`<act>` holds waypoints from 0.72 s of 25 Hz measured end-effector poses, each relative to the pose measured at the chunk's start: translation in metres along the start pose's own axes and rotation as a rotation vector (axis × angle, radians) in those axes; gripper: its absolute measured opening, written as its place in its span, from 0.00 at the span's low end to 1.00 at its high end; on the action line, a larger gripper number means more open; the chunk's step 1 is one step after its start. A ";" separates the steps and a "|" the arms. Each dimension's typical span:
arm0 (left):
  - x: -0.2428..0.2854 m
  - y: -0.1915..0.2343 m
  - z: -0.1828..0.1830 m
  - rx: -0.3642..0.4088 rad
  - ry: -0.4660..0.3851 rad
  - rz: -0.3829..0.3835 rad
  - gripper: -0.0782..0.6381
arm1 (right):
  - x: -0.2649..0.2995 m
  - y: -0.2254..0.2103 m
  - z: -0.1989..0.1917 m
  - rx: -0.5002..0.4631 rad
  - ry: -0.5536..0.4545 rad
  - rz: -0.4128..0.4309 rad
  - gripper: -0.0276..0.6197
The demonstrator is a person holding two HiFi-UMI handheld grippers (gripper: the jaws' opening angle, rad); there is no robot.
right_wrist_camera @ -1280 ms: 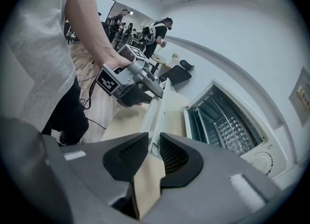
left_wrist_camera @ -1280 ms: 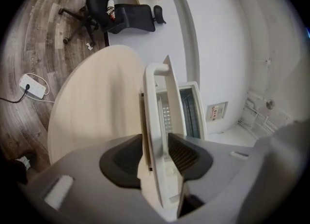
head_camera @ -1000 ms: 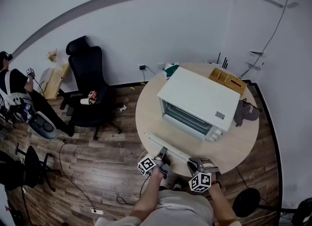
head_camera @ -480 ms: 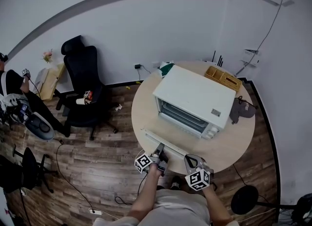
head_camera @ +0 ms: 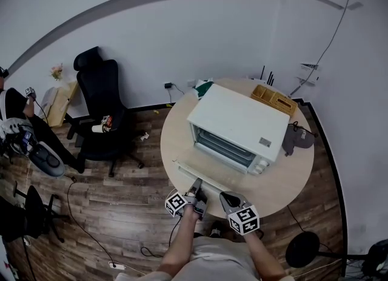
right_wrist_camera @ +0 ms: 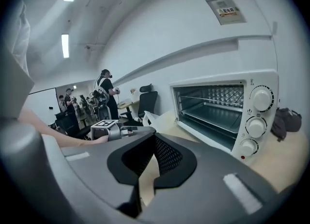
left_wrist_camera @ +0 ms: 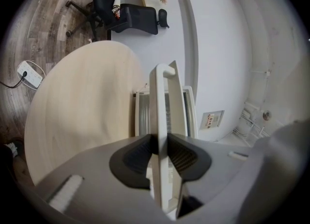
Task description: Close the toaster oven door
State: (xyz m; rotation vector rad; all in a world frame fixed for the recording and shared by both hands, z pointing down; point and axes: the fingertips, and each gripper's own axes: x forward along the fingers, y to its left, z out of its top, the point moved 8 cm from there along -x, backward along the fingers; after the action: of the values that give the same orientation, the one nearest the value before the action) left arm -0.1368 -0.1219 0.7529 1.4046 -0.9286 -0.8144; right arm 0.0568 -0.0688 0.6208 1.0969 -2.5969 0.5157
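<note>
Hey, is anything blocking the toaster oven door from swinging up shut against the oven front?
Nothing visible does. The left tongs are clamped on the door handle, and nothing sticks out of the oven opening. The right tongs, shut and empty, sit beside the open door, apparently not across its swing.

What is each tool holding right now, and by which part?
The left tool clamps the handle of the open toaster oven door. The right tool is shut and holds nothing.
</note>
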 end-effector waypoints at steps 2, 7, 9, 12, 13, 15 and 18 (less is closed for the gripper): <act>0.003 -0.003 -0.001 0.000 -0.003 -0.009 0.33 | -0.002 -0.001 0.006 0.031 -0.024 0.007 0.04; 0.008 -0.012 -0.001 0.007 -0.004 -0.038 0.33 | -0.009 0.004 0.001 0.082 -0.051 -0.003 0.04; 0.010 -0.018 0.000 0.001 -0.005 -0.047 0.33 | -0.010 0.005 -0.003 0.078 -0.044 -0.001 0.04; 0.014 -0.023 0.001 0.001 0.002 -0.063 0.34 | -0.009 0.004 -0.005 0.082 -0.035 0.015 0.04; 0.016 -0.025 0.001 0.003 0.006 -0.069 0.34 | -0.009 0.003 -0.005 0.084 -0.033 0.017 0.04; 0.020 -0.033 0.000 0.004 0.008 -0.086 0.34 | -0.009 0.003 -0.006 0.080 -0.034 0.012 0.04; 0.027 -0.044 0.001 0.013 0.003 -0.107 0.34 | -0.010 0.003 -0.005 0.073 -0.039 0.008 0.04</act>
State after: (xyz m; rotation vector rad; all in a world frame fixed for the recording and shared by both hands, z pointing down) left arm -0.1229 -0.1473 0.7107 1.4769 -0.8636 -0.8874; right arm 0.0615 -0.0581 0.6212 1.1307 -2.6356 0.6011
